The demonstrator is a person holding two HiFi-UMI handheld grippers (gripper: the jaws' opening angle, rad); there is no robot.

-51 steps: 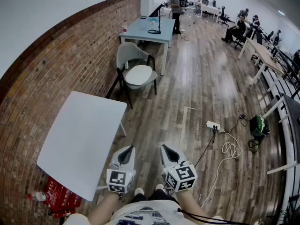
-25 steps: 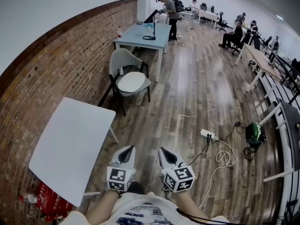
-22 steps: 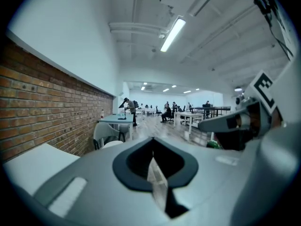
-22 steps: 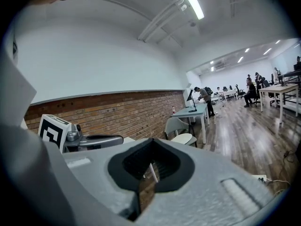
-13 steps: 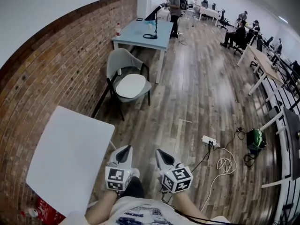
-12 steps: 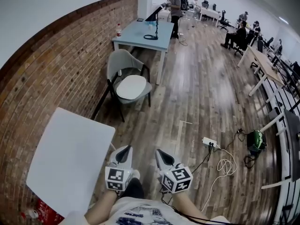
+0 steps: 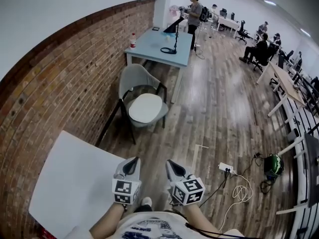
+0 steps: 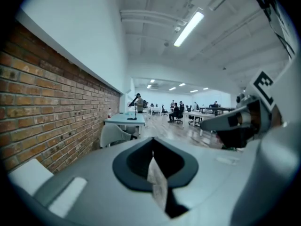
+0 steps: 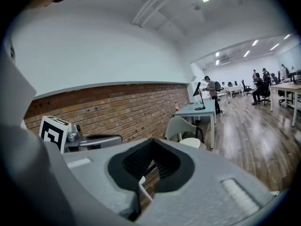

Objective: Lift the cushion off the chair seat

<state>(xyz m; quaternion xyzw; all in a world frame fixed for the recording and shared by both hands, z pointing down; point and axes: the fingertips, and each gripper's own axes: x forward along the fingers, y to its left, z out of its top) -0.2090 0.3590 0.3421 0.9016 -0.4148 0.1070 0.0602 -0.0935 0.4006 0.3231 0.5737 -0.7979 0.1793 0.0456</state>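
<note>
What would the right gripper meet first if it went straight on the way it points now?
Probably the grey chair with the white cushion ahead; only wooden floor lies between, though depth is unclear.

The round white cushion sits on a pale grey shell chair with black legs. The brick wall is red-brown with paler mortar lines. The wooden plank floor is streaked grey and brown. The near rectangular table is plain white, the far table light blue. The left gripper and right gripper are grey with black jaw linings, their cubes patterned in black-and-white squares
</note>
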